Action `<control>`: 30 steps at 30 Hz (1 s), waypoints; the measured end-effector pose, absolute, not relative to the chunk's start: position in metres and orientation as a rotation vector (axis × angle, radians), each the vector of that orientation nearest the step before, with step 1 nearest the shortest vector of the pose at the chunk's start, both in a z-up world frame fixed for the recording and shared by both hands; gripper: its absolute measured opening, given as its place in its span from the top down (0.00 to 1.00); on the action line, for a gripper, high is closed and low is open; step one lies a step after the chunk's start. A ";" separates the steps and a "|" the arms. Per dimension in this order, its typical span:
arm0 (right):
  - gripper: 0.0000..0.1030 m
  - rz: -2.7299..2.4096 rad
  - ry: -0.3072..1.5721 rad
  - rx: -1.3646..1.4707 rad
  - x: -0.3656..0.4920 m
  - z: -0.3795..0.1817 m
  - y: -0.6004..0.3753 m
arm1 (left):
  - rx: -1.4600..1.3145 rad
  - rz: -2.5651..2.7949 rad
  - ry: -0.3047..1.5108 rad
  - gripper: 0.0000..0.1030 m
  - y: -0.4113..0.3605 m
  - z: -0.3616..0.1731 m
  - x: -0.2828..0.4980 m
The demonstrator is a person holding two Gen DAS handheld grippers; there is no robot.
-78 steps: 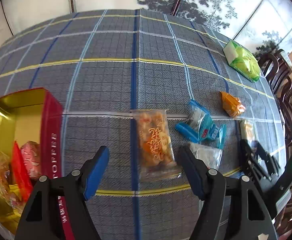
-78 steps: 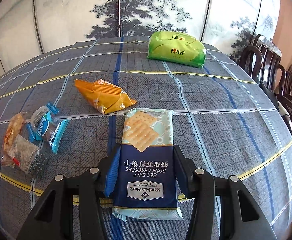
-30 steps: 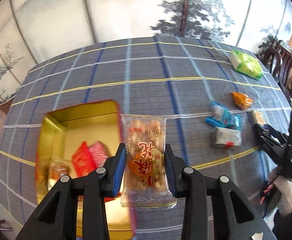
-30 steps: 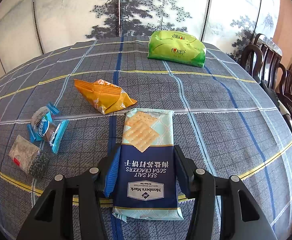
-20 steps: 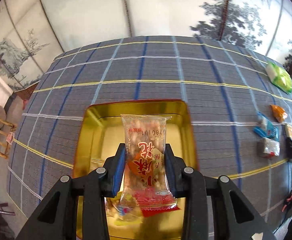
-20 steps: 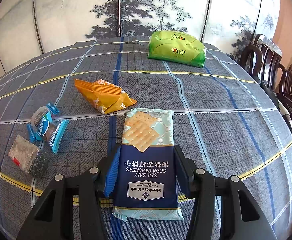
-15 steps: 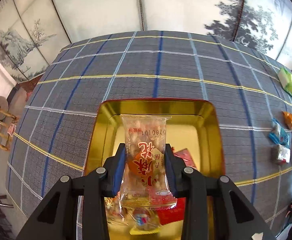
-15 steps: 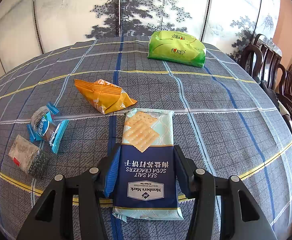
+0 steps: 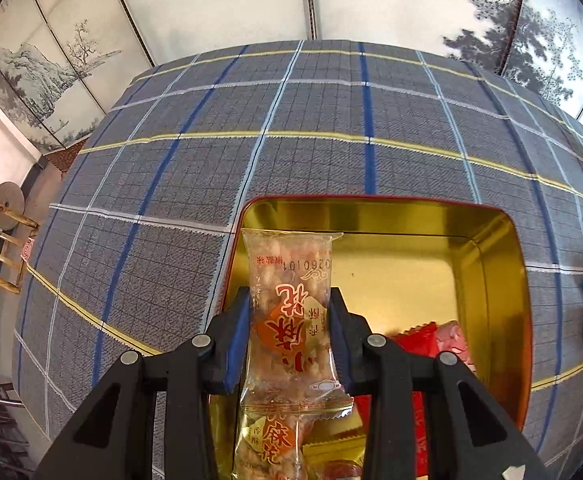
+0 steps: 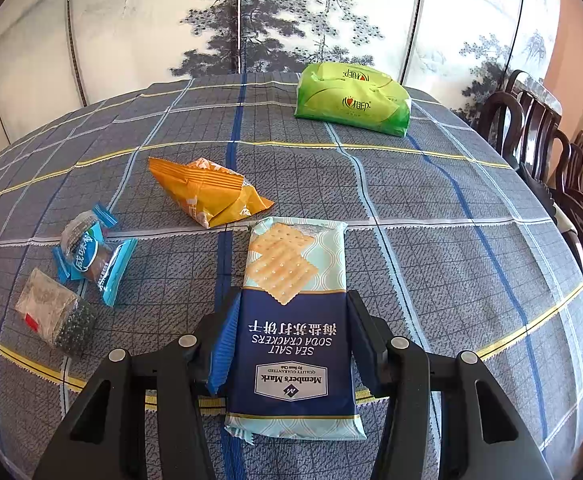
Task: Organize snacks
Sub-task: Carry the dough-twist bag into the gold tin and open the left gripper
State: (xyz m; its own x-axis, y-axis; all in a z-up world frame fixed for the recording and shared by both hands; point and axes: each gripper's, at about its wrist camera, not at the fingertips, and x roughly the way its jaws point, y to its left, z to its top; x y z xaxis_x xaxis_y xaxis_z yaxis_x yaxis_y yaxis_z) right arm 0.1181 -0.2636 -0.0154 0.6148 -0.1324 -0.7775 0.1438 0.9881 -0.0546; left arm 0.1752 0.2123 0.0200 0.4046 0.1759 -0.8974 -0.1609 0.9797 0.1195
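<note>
The left gripper (image 9: 290, 330) is clamped on a clear plastic snack packet with red characters (image 9: 291, 320); both blue-lined pads press its sides, and the packet stands up between the jaws toward 12 o'clock, its crimped top edge well above the fingertips. Beneath and behind it lies the open rectangular tin with a gold inside and a red rim (image 9: 503, 280), resting on the grey checked tablecloth with blue and yellow lines (image 9: 163, 200). The held packet hangs over the tin's left part, near the 9 o'clock wall. Inside the tin, at 4 o'clock from the gripper, lie a red wrapper (image 9: 415, 338) and a pink one (image 9: 453, 340); at 6 o'clock, just under the held packet, a similar clear packet with a gold label (image 9: 267, 440) lies in the tin.

The right gripper (image 10: 291, 332) is closed on a dark blue and pale teal packet of soda crackers (image 10: 295, 320), its pads pressing the two long sides; the packet points toward 12 o'clock. From this gripper, an orange crumpled foil bag (image 10: 211, 196) lies at 11 o'clock, near the crackers' far end. A green soft pack (image 10: 351, 100) sits farther off at 1 o'clock. At 9 o'clock are a blue-wrapped round biscuit (image 10: 91, 260) and, just beside it, a clear packet of dark and pale bars (image 10: 55, 312).
</note>
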 end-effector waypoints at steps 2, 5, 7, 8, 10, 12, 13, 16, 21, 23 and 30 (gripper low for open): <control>0.50 -0.159 0.895 0.015 0.118 -0.015 -0.263 | 0.032 0.201 1.135 0.68 0.210 0.016 0.176; 0.50 -0.159 0.895 0.015 0.118 -0.015 -0.263 | 0.037 0.201 1.148 0.68 0.211 0.008 0.176; 0.50 -0.158 0.895 0.016 0.118 -0.015 -0.263 | 0.025 0.205 1.159 0.68 0.213 0.003 0.176; 0.50 -0.158 0.895 0.015 0.118 -0.015 -0.263 | 0.024 0.201 1.161 0.68 0.212 0.001 0.175; 0.50 -0.159 0.895 0.014 0.118 -0.015 -0.262 | 0.047 0.207 1.158 0.68 0.210 -0.001 0.174; 0.50 -0.159 0.895 0.016 0.118 -0.015 -0.262 | 0.062 0.205 1.158 0.67 0.207 -0.003 0.173; 0.50 -0.159 0.895 0.017 0.118 -0.016 -0.263 | 0.067 0.201 1.157 0.67 0.205 -0.003 0.172; 0.50 -0.159 0.895 0.016 0.118 -0.015 -0.263 | 0.083 0.209 1.152 0.66 0.204 -0.004 0.171; 0.50 -0.160 0.896 0.021 0.118 -0.016 -0.262 | 0.101 0.218 1.137 0.64 0.201 -0.002 0.169; 0.50 -0.160 0.896 0.020 0.118 -0.016 -0.263 | 0.126 0.217 1.126 0.57 0.198 0.000 0.168; 0.49 -0.155 0.898 0.031 0.119 -0.016 -0.265 | 0.249 0.209 1.038 0.46 0.176 0.015 0.156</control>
